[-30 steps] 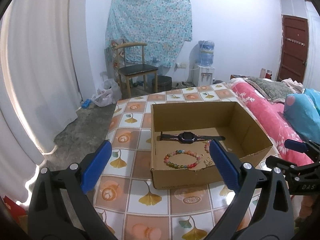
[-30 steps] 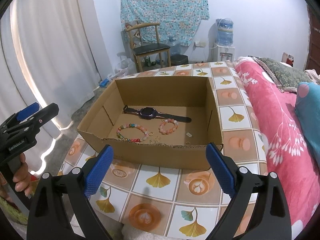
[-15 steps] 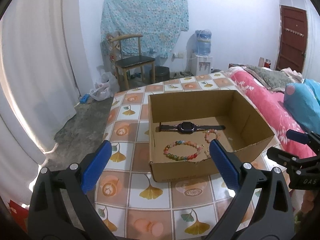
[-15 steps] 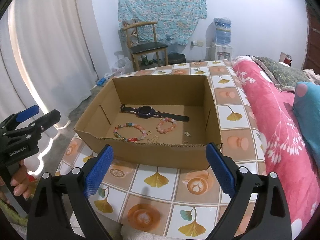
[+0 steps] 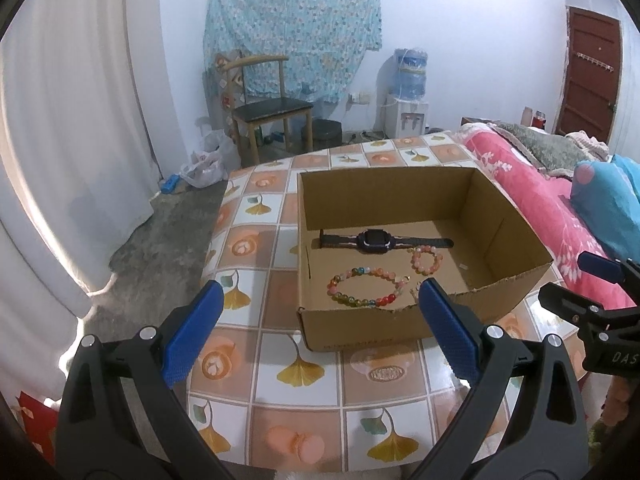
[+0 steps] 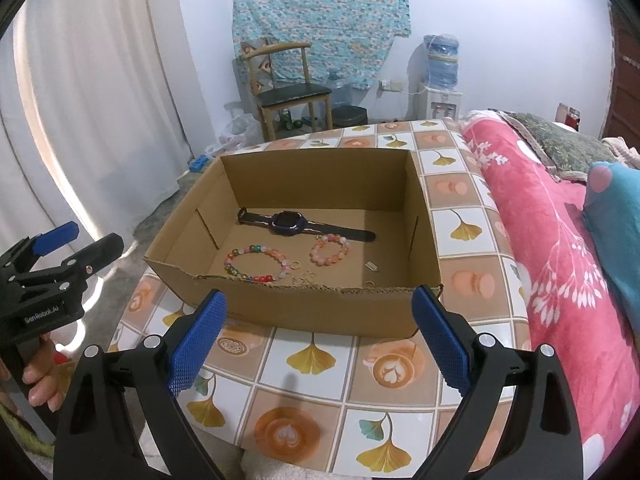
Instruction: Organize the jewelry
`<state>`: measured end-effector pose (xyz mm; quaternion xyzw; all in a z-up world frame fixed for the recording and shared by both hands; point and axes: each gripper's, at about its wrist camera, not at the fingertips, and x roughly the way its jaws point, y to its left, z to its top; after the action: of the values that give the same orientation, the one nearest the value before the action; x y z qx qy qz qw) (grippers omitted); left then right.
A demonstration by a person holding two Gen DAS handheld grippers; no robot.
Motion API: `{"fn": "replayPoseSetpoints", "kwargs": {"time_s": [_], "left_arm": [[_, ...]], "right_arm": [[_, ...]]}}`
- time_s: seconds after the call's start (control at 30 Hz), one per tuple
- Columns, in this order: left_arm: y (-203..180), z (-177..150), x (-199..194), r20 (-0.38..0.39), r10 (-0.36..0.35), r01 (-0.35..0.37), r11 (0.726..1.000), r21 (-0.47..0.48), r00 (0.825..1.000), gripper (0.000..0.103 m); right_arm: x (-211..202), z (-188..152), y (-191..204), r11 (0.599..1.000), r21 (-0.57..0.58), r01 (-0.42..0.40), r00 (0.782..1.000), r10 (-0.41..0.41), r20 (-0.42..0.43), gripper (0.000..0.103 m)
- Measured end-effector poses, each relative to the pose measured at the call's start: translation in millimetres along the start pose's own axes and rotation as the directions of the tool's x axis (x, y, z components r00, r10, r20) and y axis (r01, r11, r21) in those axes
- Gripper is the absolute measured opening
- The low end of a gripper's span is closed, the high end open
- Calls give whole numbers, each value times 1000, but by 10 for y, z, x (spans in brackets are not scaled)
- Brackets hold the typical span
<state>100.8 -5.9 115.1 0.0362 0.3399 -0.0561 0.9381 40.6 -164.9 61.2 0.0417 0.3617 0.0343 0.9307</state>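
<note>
**Left wrist and right wrist: both grippers wide open, short of the box**

My left gripper (image 5: 318, 326) is spread wide and holds nothing; my right gripper (image 6: 320, 330) is the same. Ahead of both sets of fingers sits the cardboard box (image 6: 304, 312), and inside it lie the watch (image 6: 289, 222), the multicoloured bracelet (image 6: 258, 264), the pink bracelet (image 6: 330, 250), and some tiny rings (image 6: 303, 278) just behind the near wall.

I judge the risk to be that near wall: coming in low, my fingers could catch its torn edge and push the light box along the tiled tablecloth (image 6: 312, 358). The rings are small enough to slip from my pads.

Readable writing: "GenRobot.AI" on the left gripper's body, "DAS" partly visible on the right's.
</note>
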Motion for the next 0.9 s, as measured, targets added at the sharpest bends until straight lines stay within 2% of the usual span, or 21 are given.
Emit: {"fn": "replayPoseSetpoints", "kwargs": {"time_s": [0.43,0.9], "left_arm": [[2,-69,75,-47,2,-3,1000,-29,999,95],[52,-78,96,-61,-1,-2,999,-47,998,95]], "right_arm": [[53,-33,49,999,21,47,999,-46,-22,91],[64,-26,86,998,21,51,998,-50,-33,92]]}}
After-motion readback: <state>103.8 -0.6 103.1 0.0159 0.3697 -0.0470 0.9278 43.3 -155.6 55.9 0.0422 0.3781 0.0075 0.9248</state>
